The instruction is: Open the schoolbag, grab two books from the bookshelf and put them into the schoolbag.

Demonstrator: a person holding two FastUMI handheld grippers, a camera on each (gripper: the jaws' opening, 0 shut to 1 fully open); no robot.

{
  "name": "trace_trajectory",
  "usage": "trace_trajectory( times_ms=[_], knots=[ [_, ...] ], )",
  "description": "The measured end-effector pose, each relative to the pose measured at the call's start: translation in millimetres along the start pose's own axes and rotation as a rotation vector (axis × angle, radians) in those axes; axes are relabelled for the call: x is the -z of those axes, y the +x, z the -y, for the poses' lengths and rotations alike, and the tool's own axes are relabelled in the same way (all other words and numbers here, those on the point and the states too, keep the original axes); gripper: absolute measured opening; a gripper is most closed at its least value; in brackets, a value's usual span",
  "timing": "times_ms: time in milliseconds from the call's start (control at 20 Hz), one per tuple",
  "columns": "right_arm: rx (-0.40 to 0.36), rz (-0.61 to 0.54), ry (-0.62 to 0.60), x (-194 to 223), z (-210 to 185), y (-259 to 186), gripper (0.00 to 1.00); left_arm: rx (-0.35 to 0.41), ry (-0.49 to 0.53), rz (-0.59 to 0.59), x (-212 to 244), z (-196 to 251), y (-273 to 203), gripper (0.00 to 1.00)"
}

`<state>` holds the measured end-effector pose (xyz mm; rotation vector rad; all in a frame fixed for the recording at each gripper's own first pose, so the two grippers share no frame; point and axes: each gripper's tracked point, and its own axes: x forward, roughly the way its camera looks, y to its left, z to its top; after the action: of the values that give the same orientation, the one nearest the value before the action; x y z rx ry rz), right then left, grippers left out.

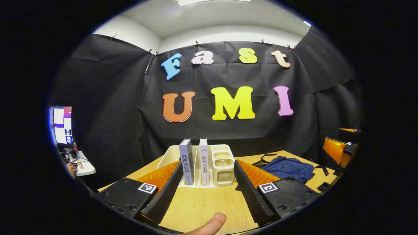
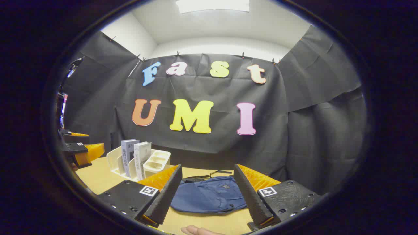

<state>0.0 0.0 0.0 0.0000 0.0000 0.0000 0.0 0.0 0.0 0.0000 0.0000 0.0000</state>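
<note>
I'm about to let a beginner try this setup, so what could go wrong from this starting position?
The schoolbag lies flat and limp on the table, so it may slide or bunch when the open right gripper works its opening. The two books stand close together in the white bookshelf; the open left gripper might catch both or tip the light shelf.

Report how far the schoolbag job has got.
Nothing looks done yet. The blue fabric schoolbag lies flat on the wooden table, and whether it is unzipped cannot be told. Both upright books, grey and white, stand in the cream plastic bookshelf. The left claw and right claw are open, holding nothing. Opening and loading remain.
</note>
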Motion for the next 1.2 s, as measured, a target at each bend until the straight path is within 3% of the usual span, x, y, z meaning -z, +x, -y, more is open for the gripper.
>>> trace_trajectory(
  times_ms=[150, 300, 600, 1200],
  knots=[
    [0.007, -0.005, -0.010, 3, -3, -2, 0.97, 0.030, 0.009, 0.002, 0, 2, -2, 0.94],
    [0.012, -0.023, -0.004, 7, -3, -2, 0.97, 0.045, 0.012, -0.008, 2, 2, -1, 0.98],
    [-0.001, -0.072, 0.029, 23, -1, 2, 0.97, 0.003, 0.001, -0.034, 9, -14, 4, 0.98],
    [-0.007, -0.141, 0.008, 49, -2, 13, 0.95, 0.009, -0.012, -0.072, 19, -14, 11, 0.98]
  ],
)
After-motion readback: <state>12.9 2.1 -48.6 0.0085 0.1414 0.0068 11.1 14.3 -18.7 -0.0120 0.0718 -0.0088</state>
